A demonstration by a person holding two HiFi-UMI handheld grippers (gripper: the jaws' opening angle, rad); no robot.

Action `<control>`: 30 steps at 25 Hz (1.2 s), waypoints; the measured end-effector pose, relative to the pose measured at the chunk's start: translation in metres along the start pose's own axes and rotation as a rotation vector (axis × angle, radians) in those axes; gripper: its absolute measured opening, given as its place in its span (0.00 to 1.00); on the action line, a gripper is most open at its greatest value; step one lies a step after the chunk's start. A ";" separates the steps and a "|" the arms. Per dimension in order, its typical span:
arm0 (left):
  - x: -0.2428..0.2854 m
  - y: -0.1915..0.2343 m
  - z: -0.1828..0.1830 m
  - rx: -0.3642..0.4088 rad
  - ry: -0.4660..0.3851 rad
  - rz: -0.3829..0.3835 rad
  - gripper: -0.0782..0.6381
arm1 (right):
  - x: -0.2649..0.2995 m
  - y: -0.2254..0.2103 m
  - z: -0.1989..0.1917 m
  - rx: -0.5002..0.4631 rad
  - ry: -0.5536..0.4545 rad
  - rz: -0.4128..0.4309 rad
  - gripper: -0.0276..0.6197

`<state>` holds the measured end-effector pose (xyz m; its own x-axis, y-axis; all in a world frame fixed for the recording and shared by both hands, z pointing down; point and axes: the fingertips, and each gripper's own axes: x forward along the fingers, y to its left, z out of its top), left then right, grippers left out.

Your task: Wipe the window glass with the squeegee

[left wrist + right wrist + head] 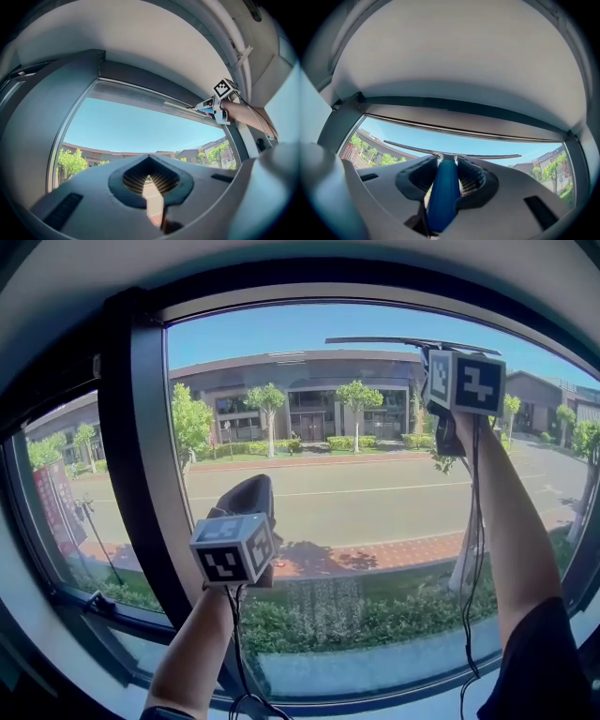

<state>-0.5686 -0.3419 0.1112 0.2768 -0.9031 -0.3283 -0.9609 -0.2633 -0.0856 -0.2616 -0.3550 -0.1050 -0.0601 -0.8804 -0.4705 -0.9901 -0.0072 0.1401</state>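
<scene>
Head view: the right gripper [439, 357] is raised to the top of the large clear window glass [356, 493]. It carries a blue-handled squeegee with a long dark blade [403, 341], which lies level there. The left gripper [247, 491] sits lower, near the dark window frame [141, 474].

Left gripper view: its jaws are drawn together on nothing.

Right gripper view: the jaws are clamped round the blue handle [443, 197]. The tool looks light and stiff, with a soft blade edge. The smooth handle could twist, so a firm mid-handle hold suits.
</scene>
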 end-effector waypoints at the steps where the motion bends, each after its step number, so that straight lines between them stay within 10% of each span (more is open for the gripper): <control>1: 0.000 0.000 0.000 0.002 0.000 0.000 0.11 | -0.002 0.001 -0.003 0.001 0.004 0.002 0.24; 30: 0.001 -0.002 -0.019 -0.012 0.017 -0.021 0.11 | -0.040 0.026 -0.074 -0.001 0.038 0.025 0.25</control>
<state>-0.5659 -0.3488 0.1288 0.2968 -0.9029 -0.3110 -0.9548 -0.2860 -0.0808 -0.2753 -0.3553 -0.0186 -0.0803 -0.8975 -0.4336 -0.9883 0.0150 0.1520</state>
